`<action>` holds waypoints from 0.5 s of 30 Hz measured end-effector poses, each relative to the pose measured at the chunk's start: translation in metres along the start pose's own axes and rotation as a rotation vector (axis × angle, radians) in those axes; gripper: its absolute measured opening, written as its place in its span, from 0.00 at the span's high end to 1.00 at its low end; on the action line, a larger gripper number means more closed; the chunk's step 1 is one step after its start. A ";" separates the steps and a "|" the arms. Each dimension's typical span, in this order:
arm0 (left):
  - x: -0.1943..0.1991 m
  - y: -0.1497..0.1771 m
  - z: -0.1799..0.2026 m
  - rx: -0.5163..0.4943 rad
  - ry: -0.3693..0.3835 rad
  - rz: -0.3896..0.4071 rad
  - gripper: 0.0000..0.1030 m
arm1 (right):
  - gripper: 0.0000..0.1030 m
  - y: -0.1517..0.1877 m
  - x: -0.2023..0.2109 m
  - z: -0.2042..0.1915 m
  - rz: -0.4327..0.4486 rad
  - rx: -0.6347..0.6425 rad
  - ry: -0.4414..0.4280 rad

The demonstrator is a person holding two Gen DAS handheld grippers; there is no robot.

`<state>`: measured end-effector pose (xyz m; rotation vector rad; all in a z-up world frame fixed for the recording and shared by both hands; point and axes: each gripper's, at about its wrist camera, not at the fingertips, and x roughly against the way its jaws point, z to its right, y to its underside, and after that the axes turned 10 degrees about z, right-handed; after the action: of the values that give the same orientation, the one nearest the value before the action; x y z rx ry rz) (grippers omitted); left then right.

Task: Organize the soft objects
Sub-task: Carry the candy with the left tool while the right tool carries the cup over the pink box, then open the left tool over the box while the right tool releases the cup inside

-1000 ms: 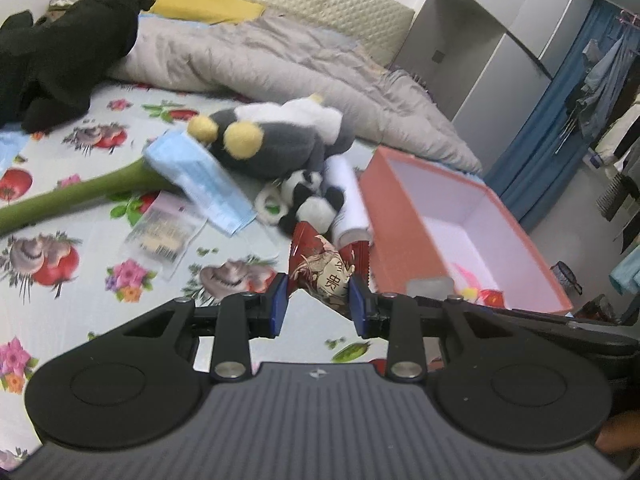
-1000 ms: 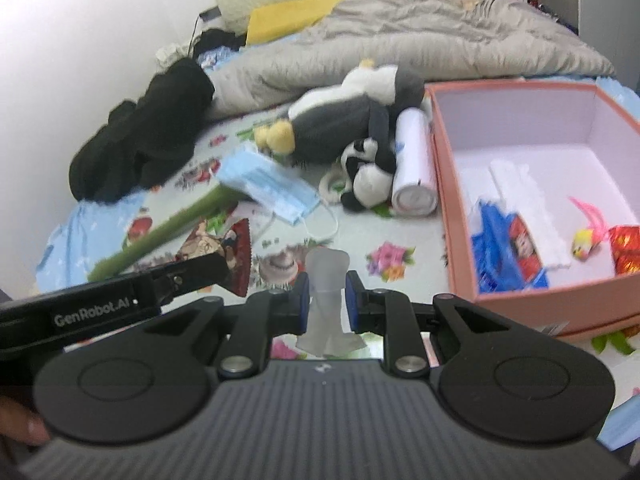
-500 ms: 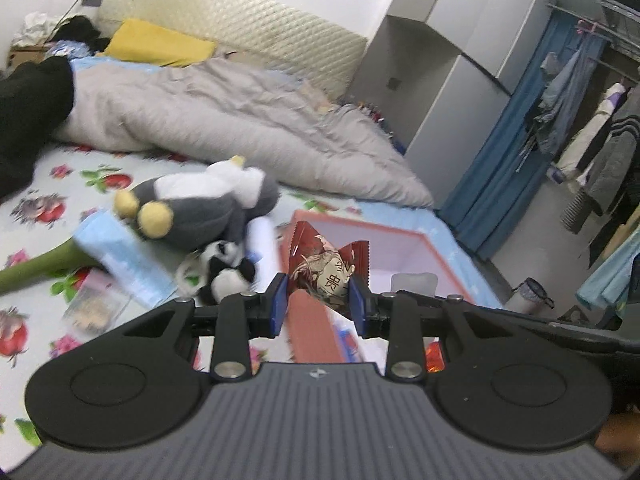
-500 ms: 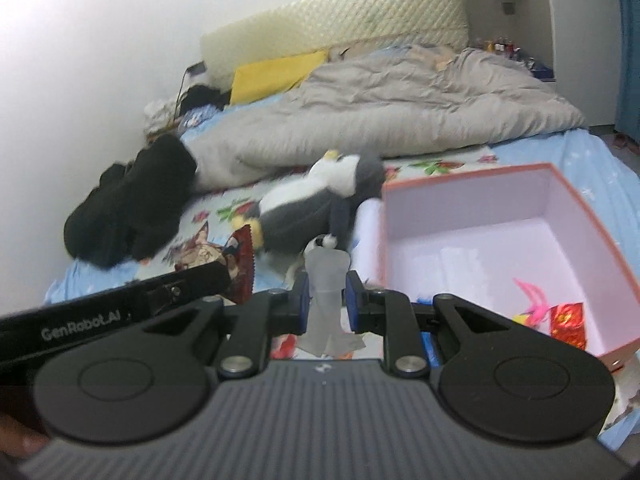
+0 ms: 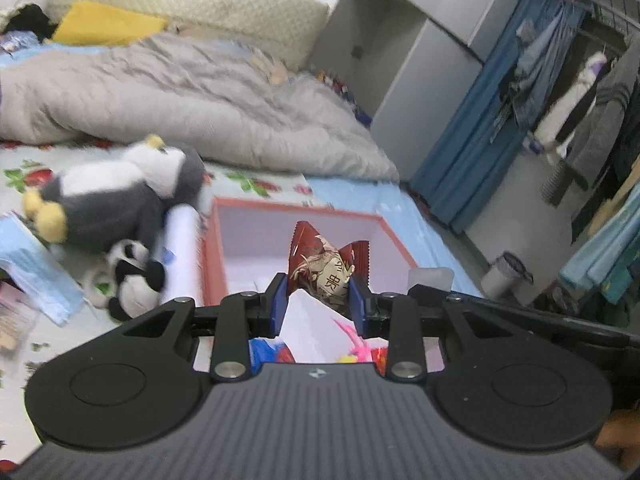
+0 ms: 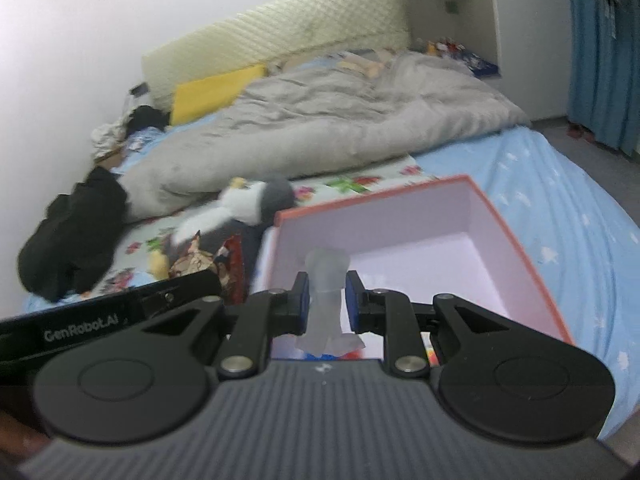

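Observation:
My left gripper (image 5: 319, 296) is shut on a dark red snack packet (image 5: 324, 264) and holds it above the open pink box (image 5: 304, 210). My right gripper (image 6: 326, 300) is shut on a translucent soft piece (image 6: 326, 280), also held over the pink box (image 6: 516, 240). The snack packet (image 6: 200, 258) and the left gripper's arm show at the left of the right wrist view. Small colourful items lie in the box bottom, mostly hidden by the grippers.
A grey penguin plush (image 5: 116, 196), a small panda plush (image 5: 134, 276), a white roll (image 5: 180, 248) and a blue face mask (image 5: 32, 264) lie left of the box. A grey duvet (image 5: 180, 96) and black clothing (image 6: 72, 236) lie behind. The bed edge and floor are to the right.
Both grippers have risen and moved right, from over the bed sheet to above the open box, each still holding its object.

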<state>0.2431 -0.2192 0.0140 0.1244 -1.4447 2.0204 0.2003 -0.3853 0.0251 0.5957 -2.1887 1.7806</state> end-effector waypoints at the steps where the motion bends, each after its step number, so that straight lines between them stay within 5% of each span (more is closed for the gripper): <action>1: -0.011 0.004 0.002 -0.001 0.005 -0.023 0.63 | 0.79 0.002 -0.004 0.007 -0.007 -0.006 0.012; 15: -0.121 0.061 0.003 0.007 -0.022 -0.258 0.63 | 0.77 0.055 -0.071 0.095 -0.248 -0.096 0.130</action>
<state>0.3042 -0.2866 -0.0858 0.3201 -1.3591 1.8193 0.2431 -0.4584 -0.0750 0.6756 -2.0031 1.5353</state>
